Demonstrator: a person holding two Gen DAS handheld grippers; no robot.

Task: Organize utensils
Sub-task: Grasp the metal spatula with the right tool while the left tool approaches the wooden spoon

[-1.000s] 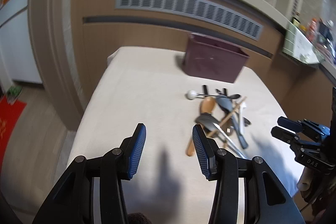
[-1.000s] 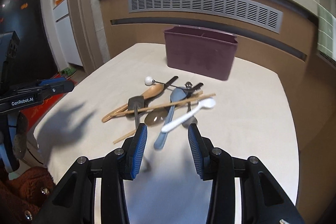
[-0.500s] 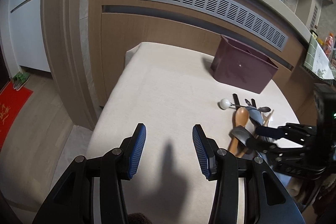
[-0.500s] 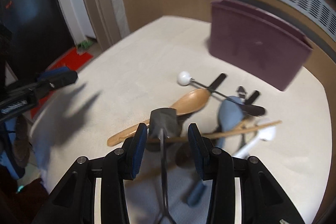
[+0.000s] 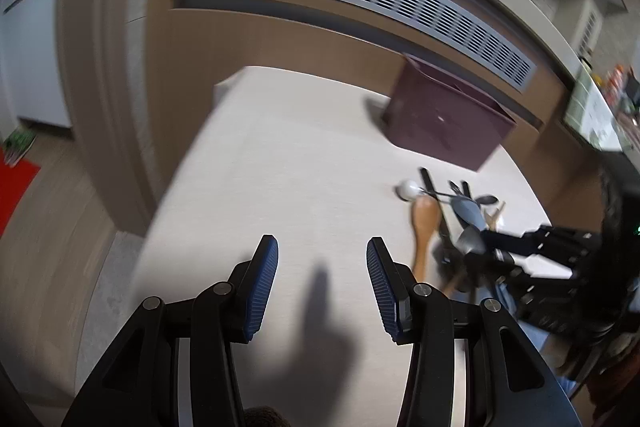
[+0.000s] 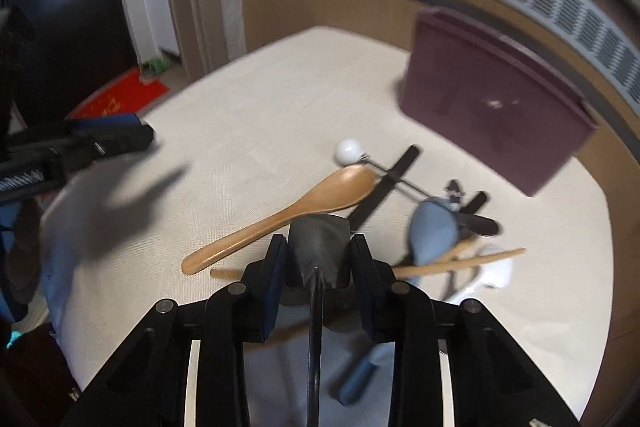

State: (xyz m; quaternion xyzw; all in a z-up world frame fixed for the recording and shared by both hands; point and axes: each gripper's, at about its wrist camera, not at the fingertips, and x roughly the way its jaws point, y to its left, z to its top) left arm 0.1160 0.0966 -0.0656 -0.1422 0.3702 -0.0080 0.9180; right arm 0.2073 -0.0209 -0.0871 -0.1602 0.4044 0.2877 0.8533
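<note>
Right gripper [image 6: 318,263] clamped on dark spatula [image 6: 318,241] head | left gripper [image 5: 322,287] wide apart, holding nothing

pretty soft indoor light, motion blur all over, heavy fisheye warp with dark corners, gripper shadows on the table [image 5: 280,163]

Dark spatula [image 6: 318,247]: head between my right gripper [image 6: 318,263] pads, seemingly pinched. Wooden spoon [image 6: 280,217], blue spoon [image 6: 434,235], white spoon [image 6: 490,273]: heaped before maroon bin [image 6: 492,123].
</note>
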